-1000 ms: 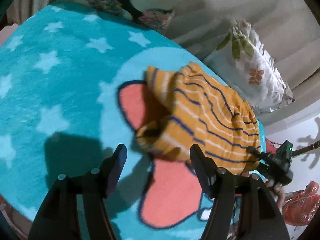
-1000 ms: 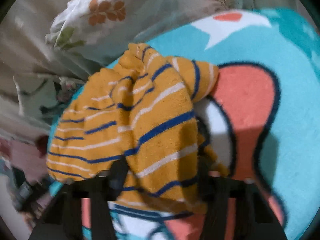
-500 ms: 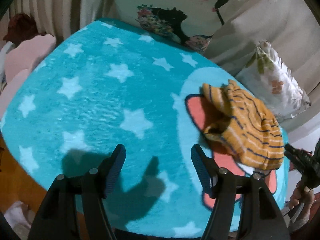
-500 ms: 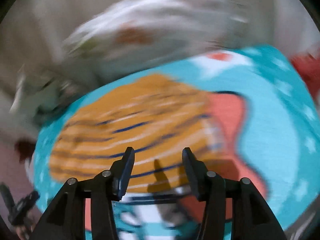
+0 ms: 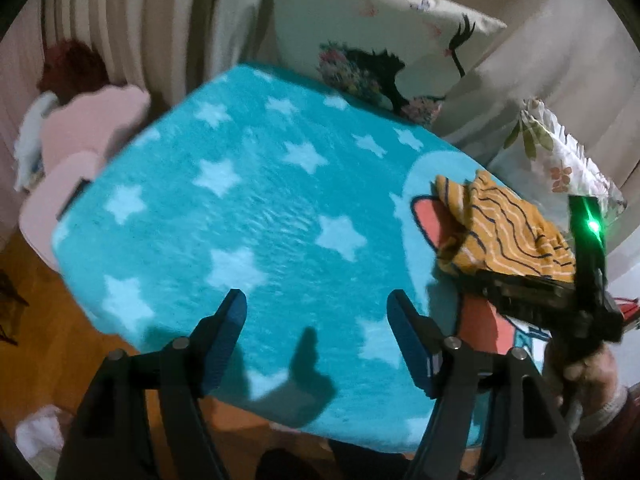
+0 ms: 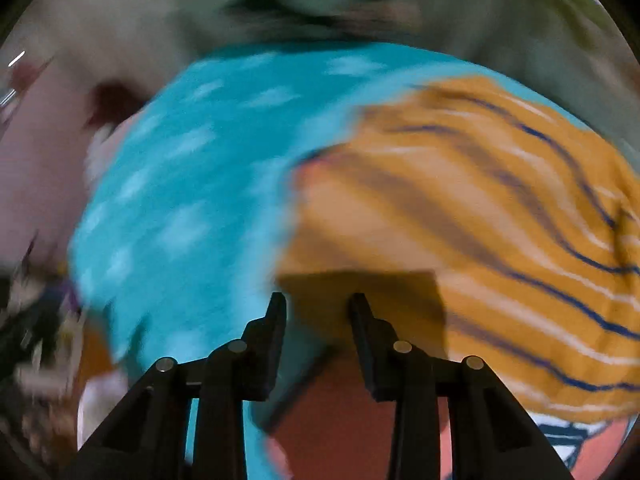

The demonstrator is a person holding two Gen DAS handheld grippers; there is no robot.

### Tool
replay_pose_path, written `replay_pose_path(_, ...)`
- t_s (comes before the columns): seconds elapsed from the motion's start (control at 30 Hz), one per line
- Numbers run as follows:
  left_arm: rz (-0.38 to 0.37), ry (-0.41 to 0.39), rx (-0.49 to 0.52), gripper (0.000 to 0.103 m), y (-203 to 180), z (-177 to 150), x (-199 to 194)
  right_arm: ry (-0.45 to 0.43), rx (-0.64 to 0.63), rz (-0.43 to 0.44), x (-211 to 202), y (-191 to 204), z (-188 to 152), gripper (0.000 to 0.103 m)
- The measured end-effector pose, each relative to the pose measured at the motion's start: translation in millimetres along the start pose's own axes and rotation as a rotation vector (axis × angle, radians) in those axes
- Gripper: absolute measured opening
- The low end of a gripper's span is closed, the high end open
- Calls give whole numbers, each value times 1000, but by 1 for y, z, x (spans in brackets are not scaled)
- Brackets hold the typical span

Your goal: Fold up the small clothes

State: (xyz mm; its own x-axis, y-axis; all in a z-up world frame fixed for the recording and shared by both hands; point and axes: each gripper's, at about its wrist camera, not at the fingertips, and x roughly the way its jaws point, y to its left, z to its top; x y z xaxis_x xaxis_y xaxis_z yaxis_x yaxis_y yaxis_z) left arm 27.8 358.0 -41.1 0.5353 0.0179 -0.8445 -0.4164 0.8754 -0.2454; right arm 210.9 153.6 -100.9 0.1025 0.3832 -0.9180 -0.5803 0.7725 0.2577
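Two risks: the yellow striped garment (image 5: 500,232) sits bunched near the blanket's edge at three o'clock; a hasty pinch may catch one layer only, or drag it over the edge.
Blur: the right wrist view is smeared, so aim looks unsure.
Surface: teal star blanket (image 5: 248,216) over a raised pad, plush, likely to cling to cloth.
Room: curtains and printed pillows (image 5: 384,48) at twelve o'clock, wooden floor at seven.
Left tongs (image 5: 316,336): apart, just widened, empty over bare blanket.
Right tongs (image 6: 318,312): apart, just narrowed, nothing between, at the garment's near edge.
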Motion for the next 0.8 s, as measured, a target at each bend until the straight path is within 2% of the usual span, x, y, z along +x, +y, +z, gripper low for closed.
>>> replay_pose_path(0.03, 1, -21, 9, 73, 1, 0, -5, -17, -50, -26, -5, 13, -6, 45)
replay_pose_path(0.1, 20, -80, 26, 77, 2, 0, -16, -36, -71, -56, -9, 21, -12, 45)
replay_pose_path(0.17, 56, -167, 40, 86, 1, 2, -31, -35, -5, -37, -14, 12, -19, 46)
replay_pose_path(0.27, 97, -286, 65, 95, -2, 5, -51, -42, 172, -15, -23, -12, -30, 57)
replay_pose_path(0.3, 103, -326, 76, 97, -4, 7, -58, -44, 233, -30, -25, -20, -36, 60)
replay_pose_path(0.37, 103, -402, 105, 101, -7, 8, -71, -63, 340, -71, -38, -40, -57, 60)
replay_pose_path(0.5, 67, -533, 215, 103, -25, 9, -95, -130, 373, -202, -73, -56, -96, 61)
replay_pose_path(0.6, 12, -548, 290, 103, -46, 9, -107, -186, 419, -269, -104, -67, -126, 62)
replay_pose_path(0.7, -34, -552, 340, 103, -69, 7, -121, -234, 481, -291, -129, -78, -148, 65)
replay_pose_path(0.8, -63, -593, 332, 103, -89, 5, -139, -258, 535, -282, -142, -90, -165, 66)
